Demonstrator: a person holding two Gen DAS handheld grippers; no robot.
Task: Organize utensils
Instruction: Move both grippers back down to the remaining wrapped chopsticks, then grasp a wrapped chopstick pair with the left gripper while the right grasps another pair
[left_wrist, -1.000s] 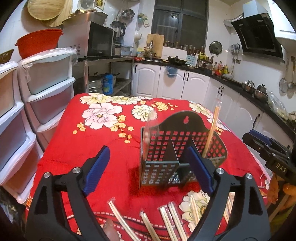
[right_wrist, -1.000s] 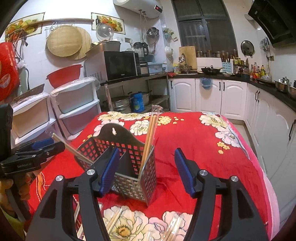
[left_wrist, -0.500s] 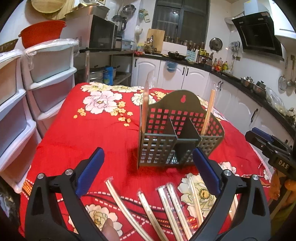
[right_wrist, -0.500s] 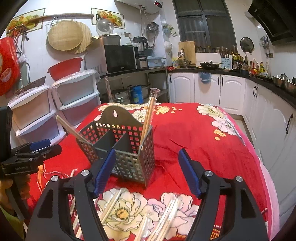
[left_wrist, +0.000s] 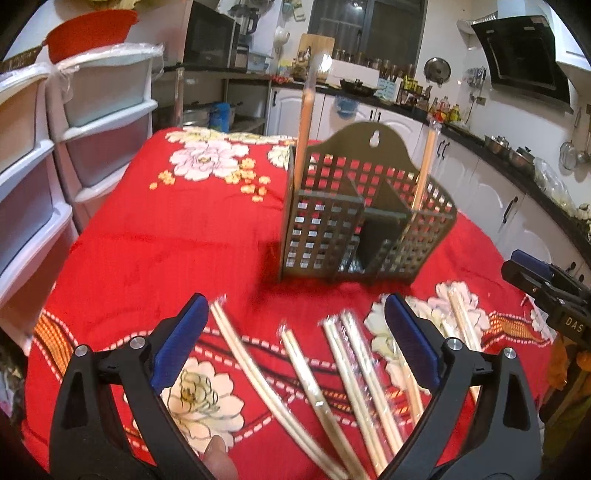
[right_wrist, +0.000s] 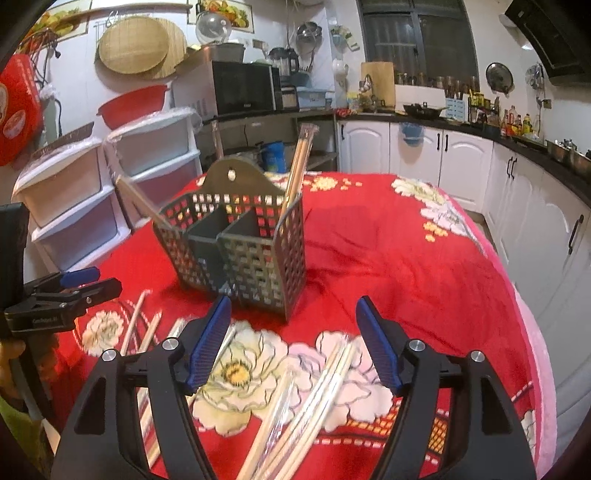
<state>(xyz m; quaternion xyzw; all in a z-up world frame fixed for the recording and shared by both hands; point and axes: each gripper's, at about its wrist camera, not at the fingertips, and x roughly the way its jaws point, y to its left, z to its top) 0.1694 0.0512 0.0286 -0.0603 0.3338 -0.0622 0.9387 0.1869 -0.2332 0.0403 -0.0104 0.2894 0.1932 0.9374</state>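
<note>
A: left tool (left_wrist: 295, 325), black frame with blue pads; jaws stand wide and have just been opening further; nothing between the pads; it hangs over wrapped pale wooden chopstick pairs (left_wrist: 354, 373) lying loose on the table's red floral cloth (left_wrist: 177, 229); a fingertip (left_wrist: 218, 458) shows at the bottom edge.

B: right tool (right_wrist: 293, 330), same build; jaws parted, less wide, also just been opening; empty; wrapped chopsticks (right_wrist: 306, 398) lie on the cloth below and between its arms.

A: holder? grey perforated plastic utensil caddy (left_wrist: 354, 221) with inner dividers and an arched back with a hanging hole; upright on the cloth, beyond the loose chopsticks, apart from both tools.

B: contents: one wrapped chopstick pair (left_wrist: 304, 136) stands at the caddy's left end, another (left_wrist: 426, 162) leans in the right compartment, as the left view shows it; middle compartments look empty.

A: from the right view the left tool sits at the left edge, near more loose chopsticks (right_wrist: 142, 325).

B: background: white plastic drawer units (left_wrist: 92, 122); white kitchen cabinets (right_wrist: 461, 158); black microwave (right_wrist: 243, 88).
</note>
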